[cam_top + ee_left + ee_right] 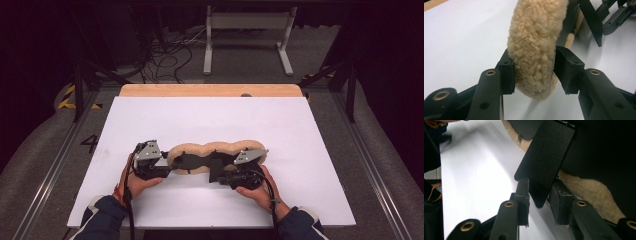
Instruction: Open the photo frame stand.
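The left gripper (534, 72) pinches the fleece pad's (536, 45) end tight. The right gripper's (539, 197) fingers (522, 195) clamp its black strap (544, 162) (slightly slack). The pad's long axis runs parallel to the desk's (210, 115) near edge.

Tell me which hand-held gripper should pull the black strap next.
Right. The right hand-held gripper already has its jaws around the black strap, probably ready to pull. The left hand-held gripper is clamped on the fleece pad, anchoring it.

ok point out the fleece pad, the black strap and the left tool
fleece pad (534, 50), left gripper view, its woolly rounded end
black strap (544, 162), right gripper view, its flat textured face
left tool (534, 72), left gripper view, between its fingertips
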The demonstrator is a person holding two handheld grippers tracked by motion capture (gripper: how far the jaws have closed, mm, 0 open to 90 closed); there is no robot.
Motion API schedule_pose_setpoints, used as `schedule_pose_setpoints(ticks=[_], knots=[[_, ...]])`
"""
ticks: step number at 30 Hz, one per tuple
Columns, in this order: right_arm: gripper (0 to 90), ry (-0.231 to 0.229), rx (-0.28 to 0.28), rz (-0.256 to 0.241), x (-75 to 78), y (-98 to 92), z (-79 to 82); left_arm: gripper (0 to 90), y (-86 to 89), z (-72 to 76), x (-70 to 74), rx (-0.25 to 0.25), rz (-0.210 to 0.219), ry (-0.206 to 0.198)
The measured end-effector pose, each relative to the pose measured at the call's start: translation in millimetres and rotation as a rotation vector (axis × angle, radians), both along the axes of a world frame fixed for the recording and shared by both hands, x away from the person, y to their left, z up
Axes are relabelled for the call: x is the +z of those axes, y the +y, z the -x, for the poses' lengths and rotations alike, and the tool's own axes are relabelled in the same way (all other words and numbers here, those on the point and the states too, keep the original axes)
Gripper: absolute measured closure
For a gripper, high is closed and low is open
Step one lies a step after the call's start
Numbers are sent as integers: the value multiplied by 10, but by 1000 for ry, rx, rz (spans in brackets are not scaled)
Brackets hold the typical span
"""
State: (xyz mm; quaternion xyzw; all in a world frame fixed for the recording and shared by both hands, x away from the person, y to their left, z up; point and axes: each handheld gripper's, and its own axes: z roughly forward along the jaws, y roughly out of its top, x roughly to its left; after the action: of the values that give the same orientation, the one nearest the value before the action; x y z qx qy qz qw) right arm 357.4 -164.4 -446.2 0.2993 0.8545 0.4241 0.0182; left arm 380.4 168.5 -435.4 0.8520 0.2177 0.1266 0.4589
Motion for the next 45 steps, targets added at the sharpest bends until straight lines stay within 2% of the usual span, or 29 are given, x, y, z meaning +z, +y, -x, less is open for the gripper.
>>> schedule_pose_setpoints(ticks=[7, 11, 14, 20, 22, 23, 26, 31, 36, 45], knots=[[684, -9, 9, 3, 17, -143, 146, 546, -3, 67, 4, -7, -11, -21], [642, -25, -17, 10, 10, -187, 166, 548, 0, 102, 7, -20, -13, -27], [614, -20, -25, 9, -18, -168, 145, 549, 5, 150, 9, -32, -18, -33], [596, -20, -6, 15, -75, -69, 177, 549, -5, 213, 12, -28, -31, -43], [577, -37, 4, 32, -88, -13, 216, 548, -6, 218, 7, -28, -25, -37], [581, -48, 4, 44, -91, 3, 232, 547, -5, 221, 7, -30, -27, -37], [605, -36, 7, 37, -98, -17, 223, 546, -13, 232, 6, -35, -29, -39], [596, -47, 14, 50, -112, 12, 215, 542, -13, 231, 0, -41, -26, -30], [644, -45, 17, 56, -105, -11, 230, 544, -51, 257, 8, -18, -65, -55], [622, -40, 21, 80, -95, -28, 295, 538, -50, 307, -2, -18, -68, -67]])
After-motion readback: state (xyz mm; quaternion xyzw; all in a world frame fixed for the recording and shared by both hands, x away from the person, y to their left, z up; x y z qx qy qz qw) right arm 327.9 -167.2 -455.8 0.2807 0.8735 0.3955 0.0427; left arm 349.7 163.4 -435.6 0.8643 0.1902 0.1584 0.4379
